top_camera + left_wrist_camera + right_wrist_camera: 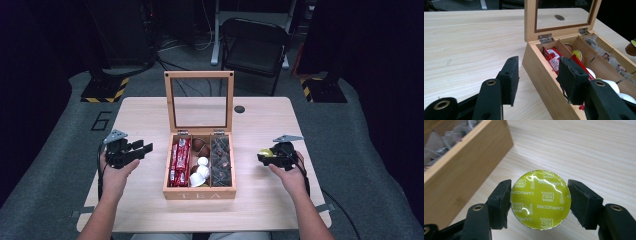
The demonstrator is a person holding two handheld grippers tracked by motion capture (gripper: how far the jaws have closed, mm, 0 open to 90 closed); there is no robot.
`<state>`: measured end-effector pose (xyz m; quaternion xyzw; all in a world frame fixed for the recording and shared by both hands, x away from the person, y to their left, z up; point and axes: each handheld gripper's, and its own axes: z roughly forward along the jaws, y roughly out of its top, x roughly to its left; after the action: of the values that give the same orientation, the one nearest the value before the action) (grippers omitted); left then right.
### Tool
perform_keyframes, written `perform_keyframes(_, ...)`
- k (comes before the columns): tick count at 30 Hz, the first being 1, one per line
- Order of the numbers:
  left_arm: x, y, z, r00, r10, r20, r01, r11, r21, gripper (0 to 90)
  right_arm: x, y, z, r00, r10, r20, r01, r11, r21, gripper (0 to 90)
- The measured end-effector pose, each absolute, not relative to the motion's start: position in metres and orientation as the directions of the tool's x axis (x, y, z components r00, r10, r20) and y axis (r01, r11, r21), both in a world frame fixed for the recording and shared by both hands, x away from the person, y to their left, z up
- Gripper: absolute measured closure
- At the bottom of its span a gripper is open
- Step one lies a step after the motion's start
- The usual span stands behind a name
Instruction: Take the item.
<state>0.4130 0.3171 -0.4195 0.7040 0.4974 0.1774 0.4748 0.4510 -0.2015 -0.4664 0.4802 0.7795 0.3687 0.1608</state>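
The right gripper [540,202] clamped a coffee capsule [540,199] by its rim: light, stiff, slick foil. The left gripper's [537,80] jaws stood apart, empty.

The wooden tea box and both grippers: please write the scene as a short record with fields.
box: wooden tea box, lid open and upright
left compartment: red packets
middle compartment: white and brown capsules
right compartment: clear sachets
right gripper: shut on a yellow-green capsule, right of the box
left gripper: open, empty, left of the box
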Motion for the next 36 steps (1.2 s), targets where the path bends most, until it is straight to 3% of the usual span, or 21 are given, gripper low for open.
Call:
perform_keyframes(24, 0.413, 0.318, -0.420, 0.442, 0.869, -0.223, 0.532, -0.053, 0.845, 51.4, 0.448, -0.229, -0.491, -0.352, 0.934, 0.059, 0.696, 0.219, 0.684, 37.1)
perform_keyframes(36, 0.413, 0.318, -0.420, 0.441, 0.869, -0.224, 0.529, -0.049, 0.847, 51.4, 0.448, -0.230, -0.494, -0.352, 0.934, 0.064, 0.697, 0.216, 0.684, 36.8)
